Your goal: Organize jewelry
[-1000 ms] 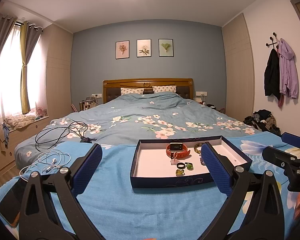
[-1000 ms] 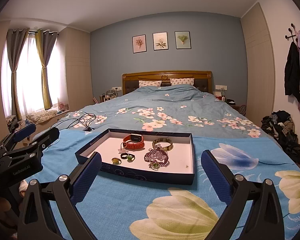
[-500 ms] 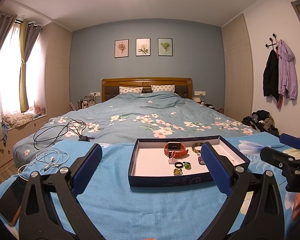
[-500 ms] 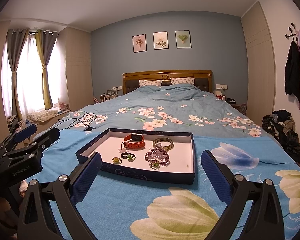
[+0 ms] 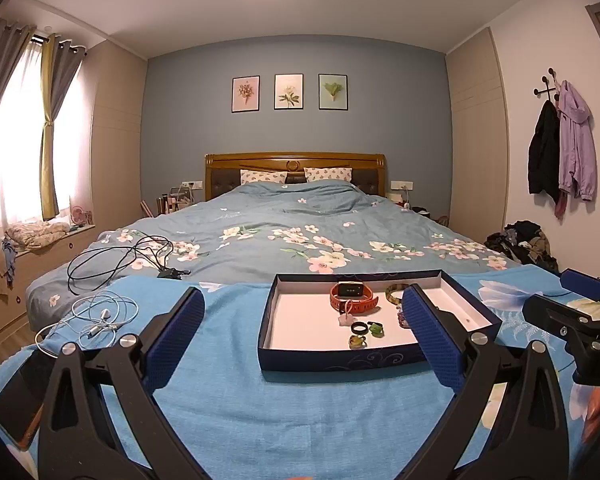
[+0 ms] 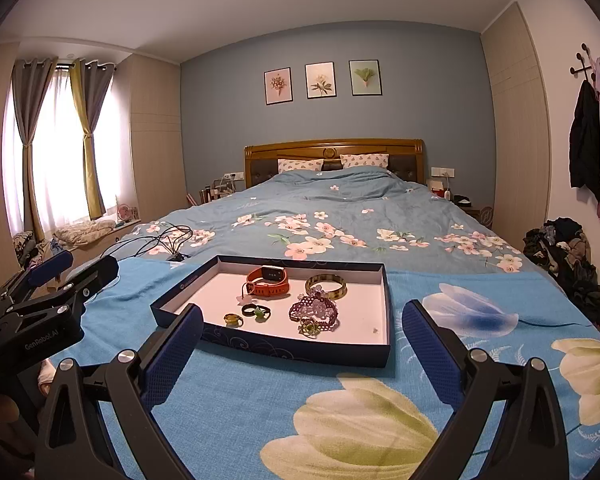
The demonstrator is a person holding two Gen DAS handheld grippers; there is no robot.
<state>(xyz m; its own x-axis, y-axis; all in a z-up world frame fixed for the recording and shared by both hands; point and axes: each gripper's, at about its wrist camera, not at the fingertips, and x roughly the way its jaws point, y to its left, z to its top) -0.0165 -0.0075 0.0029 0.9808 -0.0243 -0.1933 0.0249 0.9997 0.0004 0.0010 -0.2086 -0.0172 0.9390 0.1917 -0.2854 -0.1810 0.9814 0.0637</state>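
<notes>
A shallow dark blue box (image 6: 292,350) with a white floor lies on the blue blanket; it also shows in the left wrist view (image 5: 340,360). In it lie an orange watch (image 6: 268,280), a gold-green bangle (image 6: 326,286), a purple bead bracelet (image 6: 314,312), a black ring (image 6: 249,310), a green ring (image 6: 262,314) and an amber ring (image 6: 233,319). My left gripper (image 5: 300,332) is open and empty, short of the box's near left side. My right gripper (image 6: 302,344) is open and empty, just before the box's near edge.
Black cables (image 5: 116,256) and white earphones (image 5: 96,316) lie on the bed to the left. A dark phone (image 5: 20,396) lies at the near left edge. Clothes are piled on the floor at right (image 6: 564,256). The quilted bed stretches behind the box.
Both views are almost the same. The left gripper has shifted very slightly, so the box sits a touch lower and to the left in its view.
</notes>
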